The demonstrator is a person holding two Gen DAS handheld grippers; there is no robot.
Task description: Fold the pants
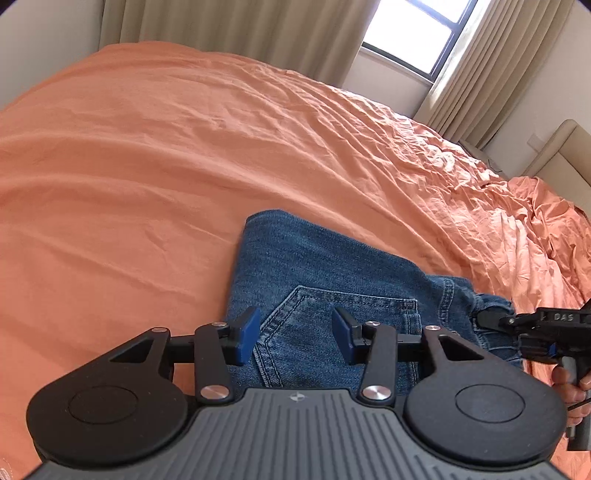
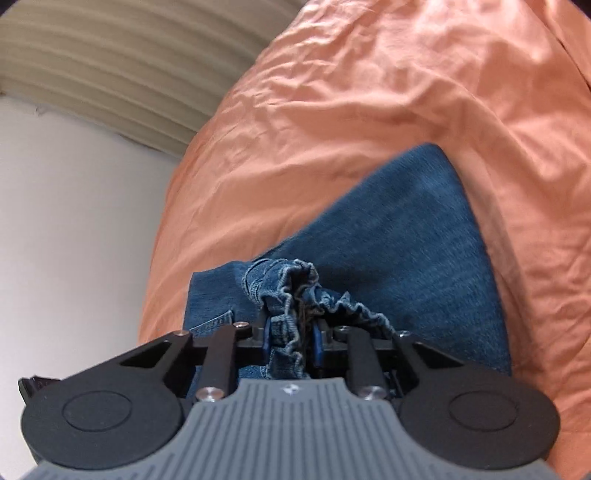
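Blue denim pants point(image 1: 317, 269) lie folded on the orange bed sheet, back pocket point(image 1: 340, 332) facing up. My left gripper point(image 1: 295, 338) is open and empty, hovering just above the pocket. My right gripper point(image 2: 291, 338) is shut on a bunched, frayed edge of the pants point(image 2: 295, 295). It also shows at the right edge of the left wrist view point(image 1: 491, 319), gripping the jeans' right end. The rest of the folded pants point(image 2: 406, 236) stretches away ahead of it.
The wrinkled orange sheet point(image 1: 147, 166) covers the whole bed. Beige curtains point(image 1: 221, 26) and a window point(image 1: 410, 33) stand behind it. A cream headboard point(image 1: 561, 155) is at the right. A white wall point(image 2: 74, 221) lies beyond the bed's edge.
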